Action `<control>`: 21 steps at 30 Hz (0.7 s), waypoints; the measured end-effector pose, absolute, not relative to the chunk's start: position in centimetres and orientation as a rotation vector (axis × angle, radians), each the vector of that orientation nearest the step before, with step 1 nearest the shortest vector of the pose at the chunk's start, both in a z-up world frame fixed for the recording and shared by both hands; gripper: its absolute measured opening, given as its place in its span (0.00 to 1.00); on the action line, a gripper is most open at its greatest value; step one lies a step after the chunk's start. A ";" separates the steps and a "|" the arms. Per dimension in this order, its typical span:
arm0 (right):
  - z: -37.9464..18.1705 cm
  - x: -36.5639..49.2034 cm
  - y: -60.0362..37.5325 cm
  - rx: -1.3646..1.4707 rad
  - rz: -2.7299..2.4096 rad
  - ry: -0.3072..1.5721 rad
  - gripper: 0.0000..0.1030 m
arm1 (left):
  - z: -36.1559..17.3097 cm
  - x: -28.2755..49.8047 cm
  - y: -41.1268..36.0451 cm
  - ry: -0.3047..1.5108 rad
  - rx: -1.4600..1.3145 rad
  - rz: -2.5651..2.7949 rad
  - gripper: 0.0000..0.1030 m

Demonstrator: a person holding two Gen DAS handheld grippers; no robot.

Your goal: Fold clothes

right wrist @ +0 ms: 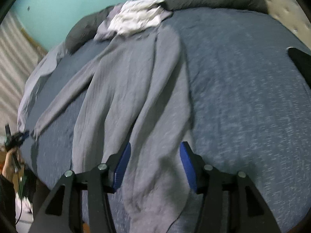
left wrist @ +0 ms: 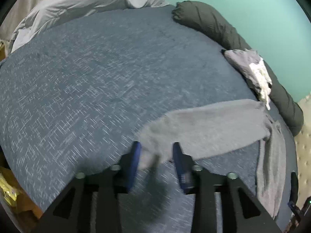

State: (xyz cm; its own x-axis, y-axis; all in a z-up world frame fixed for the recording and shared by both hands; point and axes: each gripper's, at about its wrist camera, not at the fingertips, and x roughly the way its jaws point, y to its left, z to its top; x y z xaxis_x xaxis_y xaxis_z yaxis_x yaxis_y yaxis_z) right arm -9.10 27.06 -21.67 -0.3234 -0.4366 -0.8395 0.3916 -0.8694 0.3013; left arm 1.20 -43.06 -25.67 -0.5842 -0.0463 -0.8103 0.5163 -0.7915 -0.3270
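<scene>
Lying spread over a blue-grey flecked bed cover (left wrist: 97,77): a light grey long-sleeved garment of soft knit (right wrist: 136,81), body running from near the foreground up toward the far edge of the bed. Stretching out sideways from it, one long grey sleeve (left wrist: 204,126), flat on the cover, cuff end reaching in between the blue pads of the left gripper (left wrist: 156,151). Released, that gripper: pads standing apart, cuff close by one pad and clear of the other, not pinched. Seen small from the right wrist view too, at the sleeve's tip, carried in a hand (right wrist: 9,167).

Hanging over the garment's near hem, the right gripper (right wrist: 154,155), blue pads set wide with a thick bunch of grey fabric filling the gap between them; pressing on the cloth or merely straddling it, cannot tell.

Resting at the far end of the garment, a small pile of folded clothes, white crumpled piece on top of grey (right wrist: 136,17), leaning against a long dark grey bolster pillow (left wrist: 213,23) along the bed's edge. Heaped at another end of the bed, a pale grey rumpled duvet (left wrist: 87,0). Behind the bolster, a plain turquoise wall (left wrist: 252,19).
</scene>
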 end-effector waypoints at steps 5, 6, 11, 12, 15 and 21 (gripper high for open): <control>-23.7 -7.4 24.7 1.469 -2.116 0.040 0.52 | -23.7 1.9 -39.3 0.729 1.243 -2.513 0.39; -24.1 -7.0 24.3 1.478 -2.103 0.056 0.52 | -23.4 2.0 -38.5 0.718 1.248 -2.530 0.40; -25.7 -5.6 23.2 1.515 -2.063 0.111 0.52 | -21.5 2.2 -34.7 0.683 1.260 -2.615 0.43; -26.0 -5.4 23.0 1.523 -2.057 0.121 0.52 | -21.3 2.2 -33.8 0.680 1.266 -2.630 0.44; -27.0 -4.9 22.6 1.542 -2.050 0.164 0.52 | -20.5 2.2 -31.0 0.671 1.284 -2.672 0.47; -27.9 -4.6 23.0 1.542 -2.092 0.180 0.10 | -19.9 2.2 -26.8 0.672 1.311 -2.734 0.48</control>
